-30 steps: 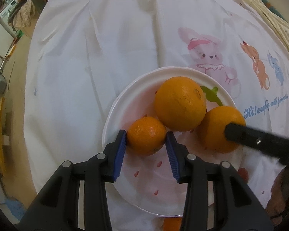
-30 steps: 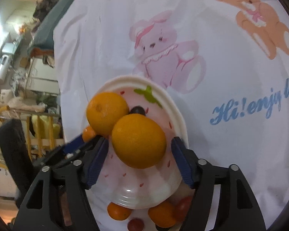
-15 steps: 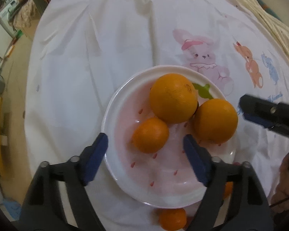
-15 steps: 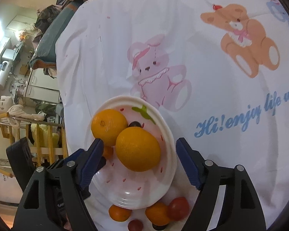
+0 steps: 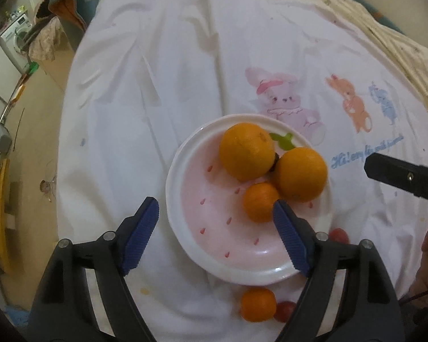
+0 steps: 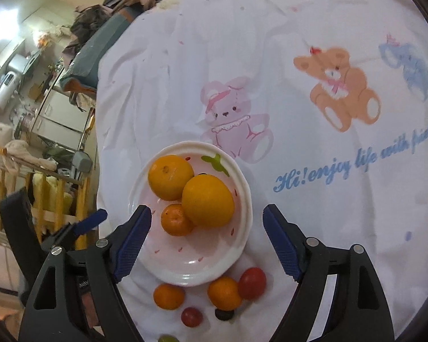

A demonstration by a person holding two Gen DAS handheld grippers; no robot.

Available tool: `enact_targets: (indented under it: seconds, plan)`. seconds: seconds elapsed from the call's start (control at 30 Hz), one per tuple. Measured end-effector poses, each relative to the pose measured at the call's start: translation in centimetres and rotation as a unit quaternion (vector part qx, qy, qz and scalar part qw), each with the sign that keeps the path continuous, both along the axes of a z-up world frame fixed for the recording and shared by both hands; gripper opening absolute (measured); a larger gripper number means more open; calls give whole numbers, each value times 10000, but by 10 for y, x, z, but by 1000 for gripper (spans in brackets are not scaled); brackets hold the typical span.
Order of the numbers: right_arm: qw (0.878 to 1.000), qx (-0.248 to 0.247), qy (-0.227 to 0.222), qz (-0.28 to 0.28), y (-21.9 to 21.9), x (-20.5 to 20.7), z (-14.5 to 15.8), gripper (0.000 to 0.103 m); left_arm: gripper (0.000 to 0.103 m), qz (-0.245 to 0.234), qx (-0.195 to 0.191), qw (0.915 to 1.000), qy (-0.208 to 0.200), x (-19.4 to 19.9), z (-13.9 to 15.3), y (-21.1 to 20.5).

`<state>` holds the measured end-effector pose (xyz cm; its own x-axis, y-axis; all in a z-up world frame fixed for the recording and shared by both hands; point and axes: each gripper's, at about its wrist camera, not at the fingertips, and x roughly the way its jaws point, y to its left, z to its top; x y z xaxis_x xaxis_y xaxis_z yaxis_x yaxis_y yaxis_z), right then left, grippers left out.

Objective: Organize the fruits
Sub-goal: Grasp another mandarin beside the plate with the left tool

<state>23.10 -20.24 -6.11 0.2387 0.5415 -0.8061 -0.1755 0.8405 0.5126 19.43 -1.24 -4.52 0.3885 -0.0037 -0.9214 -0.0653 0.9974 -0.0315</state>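
While both grippers' ribbed fingers [image 5: 288,235] gape empty, glossy plate [image 5: 242,270], dimpled round oranges [image 5: 246,151].

My right tongs [image 6: 205,238] hang wide apart over the strawberry-print plate [image 6: 244,213], which holds two oranges [image 6: 170,176] and a tangerine [image 6: 176,220]; cherry tomatoes [image 6: 251,282] lie nearer.

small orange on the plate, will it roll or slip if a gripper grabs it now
The small orange is round, so it would probably roll if nudged. It leans on a big orange, which may block it. The plate looks glossy, so likely slippery.
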Motion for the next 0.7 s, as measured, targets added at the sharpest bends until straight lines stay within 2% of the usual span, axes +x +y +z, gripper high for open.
enact_targets:
  seconds: [0.17, 0.33, 0.53, 0.7]
  plan:
    - [9995, -130, -271, -103, -11, -30, 15, 83, 79, -62, 154, 9995, -265, -21, 19, -1]
    - [9981, -144, -546, -250, -29, -62, 30, 83, 79, 53, -58, 9994, -338, -44, 30, 6]
    - [9980, -252, -489, -321, -38, -92, 25, 83, 79, 66, -124, 9978, -642, -70, 45, 10]
    - [9981, -329, -386, -352, -35, -108, 17, 83, 79, 50, -198, 9982, -566, -87, 39, 8]
